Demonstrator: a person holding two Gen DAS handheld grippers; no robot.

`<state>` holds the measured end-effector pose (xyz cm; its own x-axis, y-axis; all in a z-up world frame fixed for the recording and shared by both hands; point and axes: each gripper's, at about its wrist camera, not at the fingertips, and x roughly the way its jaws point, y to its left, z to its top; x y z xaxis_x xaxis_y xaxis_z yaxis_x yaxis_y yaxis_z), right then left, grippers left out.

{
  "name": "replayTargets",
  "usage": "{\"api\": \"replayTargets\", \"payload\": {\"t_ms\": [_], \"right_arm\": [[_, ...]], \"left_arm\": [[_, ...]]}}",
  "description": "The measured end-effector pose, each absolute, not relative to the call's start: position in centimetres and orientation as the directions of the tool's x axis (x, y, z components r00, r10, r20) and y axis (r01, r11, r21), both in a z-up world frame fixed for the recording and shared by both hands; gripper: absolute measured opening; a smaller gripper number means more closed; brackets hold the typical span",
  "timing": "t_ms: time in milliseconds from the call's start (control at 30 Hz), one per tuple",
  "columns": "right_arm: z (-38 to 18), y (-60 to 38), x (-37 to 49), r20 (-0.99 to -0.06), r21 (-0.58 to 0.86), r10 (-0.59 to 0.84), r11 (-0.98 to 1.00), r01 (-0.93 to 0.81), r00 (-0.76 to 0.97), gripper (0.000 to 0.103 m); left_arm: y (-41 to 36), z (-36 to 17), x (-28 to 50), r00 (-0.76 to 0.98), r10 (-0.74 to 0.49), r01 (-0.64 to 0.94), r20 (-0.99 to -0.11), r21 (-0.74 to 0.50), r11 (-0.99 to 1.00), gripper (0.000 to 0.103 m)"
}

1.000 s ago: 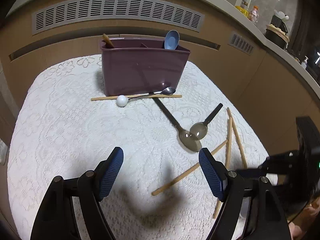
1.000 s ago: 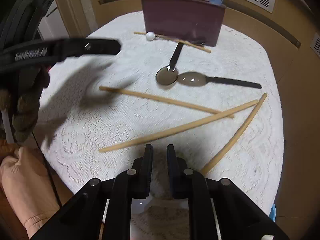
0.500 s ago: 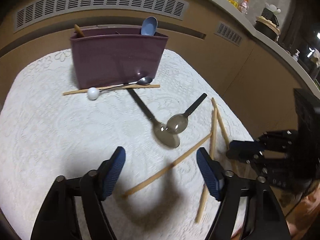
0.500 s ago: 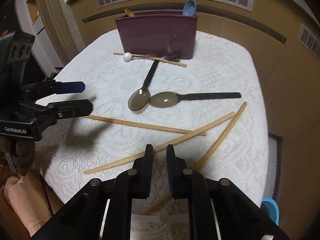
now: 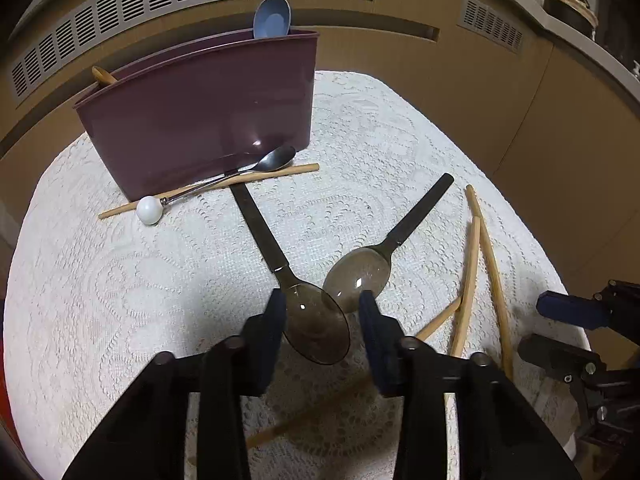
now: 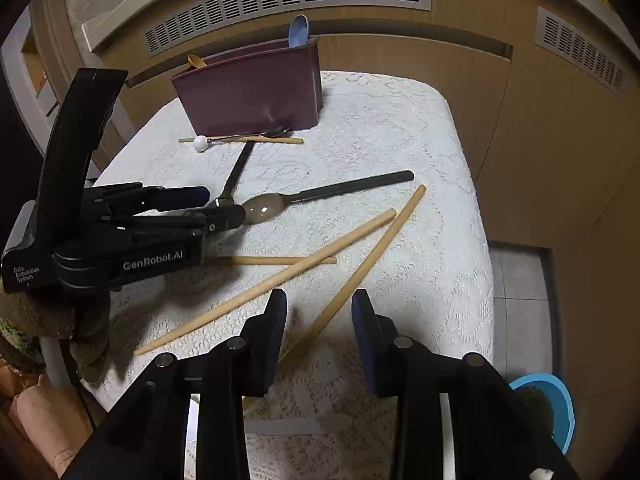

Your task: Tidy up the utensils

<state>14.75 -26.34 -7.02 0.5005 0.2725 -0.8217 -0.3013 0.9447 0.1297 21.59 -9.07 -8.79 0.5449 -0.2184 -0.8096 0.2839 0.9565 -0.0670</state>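
Your left gripper [image 5: 322,300] has just been closing and its jaws now stand either side of the bowl of the nearer dark spoon [image 5: 316,328]; you cannot tell whether the pads touch it yet. That spoon lies on the lace tablecloth [image 5: 120,300], handle pointing far toward the purple organizer [image 5: 208,120], with a second spoon [image 5: 358,278] just right of it, bowls overlapping. It is likely stiff, light and slick, so the rounded bowl may squirt out; the flat neck just beyond looks the safer hold. Your right gripper [image 6: 320,308] has just been opening, jaws spread with a chopstick [image 6: 360,268] between them, unpinched. It is thin and may roll. Only the right view shows the left gripper from the side, low over the cloth.
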Motion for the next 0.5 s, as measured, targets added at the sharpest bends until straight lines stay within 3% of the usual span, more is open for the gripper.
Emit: {"api": "replayTargets", "payload": {"t_ms": [67, 167, 500], "right_arm": [[-6.9, -26.4, 14.6, -0.821, 0.13, 0.27, 0.946, -0.297, 0.502, 0.036], [-6.7, -26.4, 14.6, -0.818, 0.129, 0.269, 0.947, -0.293, 0.509, 0.039], [-6.2, -23.9, 15.9, -0.814, 0.149, 0.306, 0.931, -0.332, 0.494, 0.044]], "left_arm": [[-8.3, -8.5, 21.1, 0.547, -0.24, 0.292, -0.802, -0.085, 0.953, 0.019], [-6.6, -7.6, 19.7, 0.572, -0.262, 0.298, -0.777, -0.1, 0.949, 0.015], [1.8, -7.0, 15.8, 0.609, -0.206, 0.185, -0.766, -0.116, 0.976, 0.015]]}}
